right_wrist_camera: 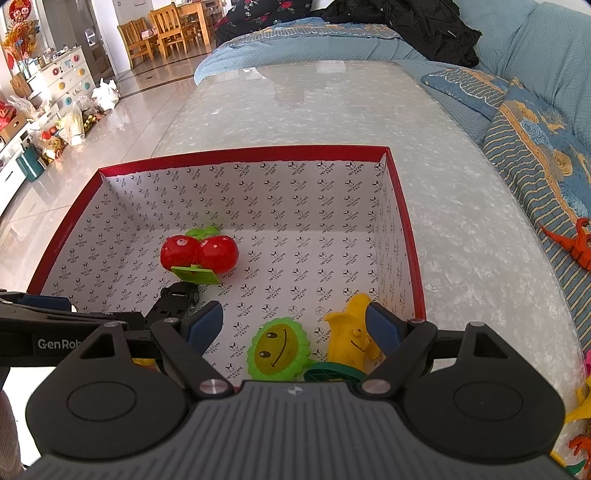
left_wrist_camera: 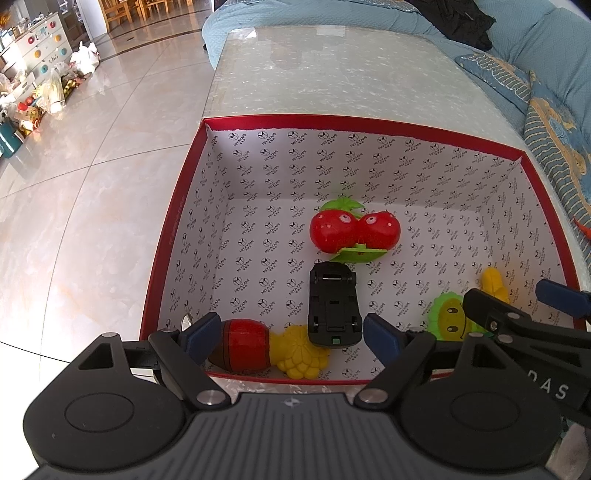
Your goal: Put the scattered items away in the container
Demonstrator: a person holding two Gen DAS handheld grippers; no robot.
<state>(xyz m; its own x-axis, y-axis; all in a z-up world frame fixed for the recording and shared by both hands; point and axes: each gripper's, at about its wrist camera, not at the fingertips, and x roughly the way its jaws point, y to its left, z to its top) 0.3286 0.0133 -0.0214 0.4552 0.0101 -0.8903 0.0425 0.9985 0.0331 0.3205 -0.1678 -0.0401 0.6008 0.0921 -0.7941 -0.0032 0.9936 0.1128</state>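
A living room with a glossy tiled floor [left_wrist_camera: 92,184], a blue sofa [right_wrist_camera: 535,48] and wooden dining chairs [right_wrist_camera: 162,29] at the upper left of the frame surrounds a pale, glass-topped counter [right_wrist_camera: 332,110]. On the counter stands a red-rimmed box [left_wrist_camera: 354,120] with a white, logo-printed lining, filling the middle of both views.

Inside it, a red twin-cherry toy [left_wrist_camera: 354,229] lies near the centre of the left wrist view, its green base touching an upturned black car [left_wrist_camera: 332,306] just below. At the lower edge of that view a red-and-brown toy [left_wrist_camera: 243,347] lies against a yellow corn toy [left_wrist_camera: 301,354], which touches the car. In the right wrist view a smiling sunflower toy [right_wrist_camera: 279,349] sits at lower centre, a yellow banana toy [right_wrist_camera: 351,332] beside it to the right, and a green ridged disc [right_wrist_camera: 332,373] under both.

The left gripper [left_wrist_camera: 290,334] hangs over the box's near wall, its blue-padded fingers [left_wrist_camera: 201,334] spread wide and gripping nothing. The right gripper [right_wrist_camera: 293,325] stands likewise wide and empty, with one pad just in front of the banana.

Outside the box, an orange dinosaur [right_wrist_camera: 580,245] lies on a striped cushion at the right edge of the frame, and more small toys [right_wrist_camera: 580,443] sit in the lower right corner.
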